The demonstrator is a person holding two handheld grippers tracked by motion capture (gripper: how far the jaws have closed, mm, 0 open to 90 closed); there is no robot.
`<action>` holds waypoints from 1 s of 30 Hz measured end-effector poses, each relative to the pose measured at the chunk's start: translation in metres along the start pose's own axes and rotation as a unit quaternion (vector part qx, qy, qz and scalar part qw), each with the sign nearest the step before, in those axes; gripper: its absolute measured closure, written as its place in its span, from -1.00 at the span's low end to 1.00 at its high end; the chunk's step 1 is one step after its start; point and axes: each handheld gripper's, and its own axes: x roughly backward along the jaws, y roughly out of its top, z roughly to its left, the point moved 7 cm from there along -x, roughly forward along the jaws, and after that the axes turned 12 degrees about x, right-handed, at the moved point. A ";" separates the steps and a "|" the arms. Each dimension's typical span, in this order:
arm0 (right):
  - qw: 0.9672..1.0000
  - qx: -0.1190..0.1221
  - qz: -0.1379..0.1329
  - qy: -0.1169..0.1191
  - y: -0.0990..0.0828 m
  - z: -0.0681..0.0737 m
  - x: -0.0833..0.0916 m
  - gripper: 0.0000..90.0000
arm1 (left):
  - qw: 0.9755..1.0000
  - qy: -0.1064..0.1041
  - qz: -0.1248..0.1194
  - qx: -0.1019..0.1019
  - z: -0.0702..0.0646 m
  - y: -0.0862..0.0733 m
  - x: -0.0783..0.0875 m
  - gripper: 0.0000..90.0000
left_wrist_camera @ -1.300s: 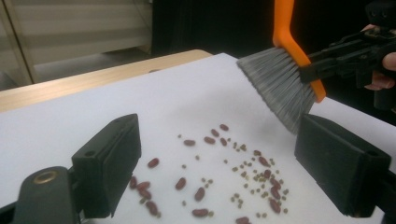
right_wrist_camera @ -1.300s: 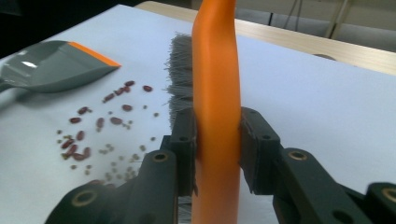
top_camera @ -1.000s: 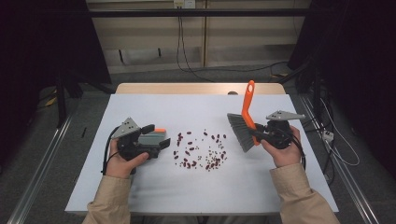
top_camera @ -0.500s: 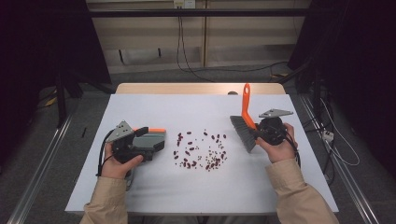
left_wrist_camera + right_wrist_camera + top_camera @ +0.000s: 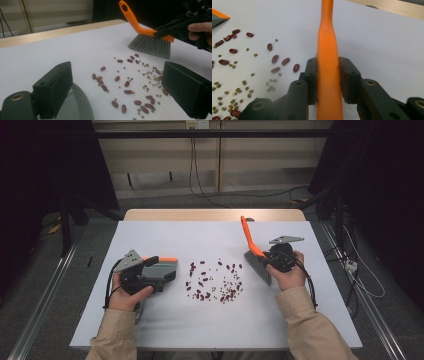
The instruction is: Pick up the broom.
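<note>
The brush (image 5: 254,255), with its orange handle and grey bristles, sits at the right side of the white worktop (image 5: 165,235), just to the right of the scattered beans (image 5: 215,281). Its handle slants up and away toward the far edge, and its bristles point down at the worktop surface beside the outermost beans; the left tool's view shows the bristle tips (image 5: 150,46) at or just above the surface, and I cannot tell whether they touch. The right tool (image 5: 270,260) is clenched on the brush: in its own view both black jaws press against the flat orange handle (image 5: 327,72) from either side, with no gap showing.

The beans lie in a loose patch at the middle of the worktop: larger dark red ones mixed with small greenish ones, spread between the brush and the dustpan (image 5: 162,269).

The dustpan, grey with an orange rim, lies to the left of the beans, its mouth turned toward them and near the closest ones. The left tool (image 5: 150,276) grasps it at its handle end; its own view shows the two jaws standing wide apart with the grey curved edge of the pan (image 5: 80,105) low between them.
</note>
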 end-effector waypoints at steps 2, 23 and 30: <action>1.000 -0.006 -0.008 0.002 0.001 0.002 -0.002 0.56 | 1.000 0.001 0.000 0.000 0.001 0.000 0.000 -0.77; 0.999 0.024 -0.033 -0.015 0.007 0.032 -0.023 0.57 | 1.000 0.005 0.001 -0.005 0.002 -0.001 0.001 -0.77; 0.998 0.058 -0.033 -0.017 0.010 0.050 -0.024 0.56 | 1.000 0.007 0.002 -0.006 0.004 -0.003 0.002 -0.78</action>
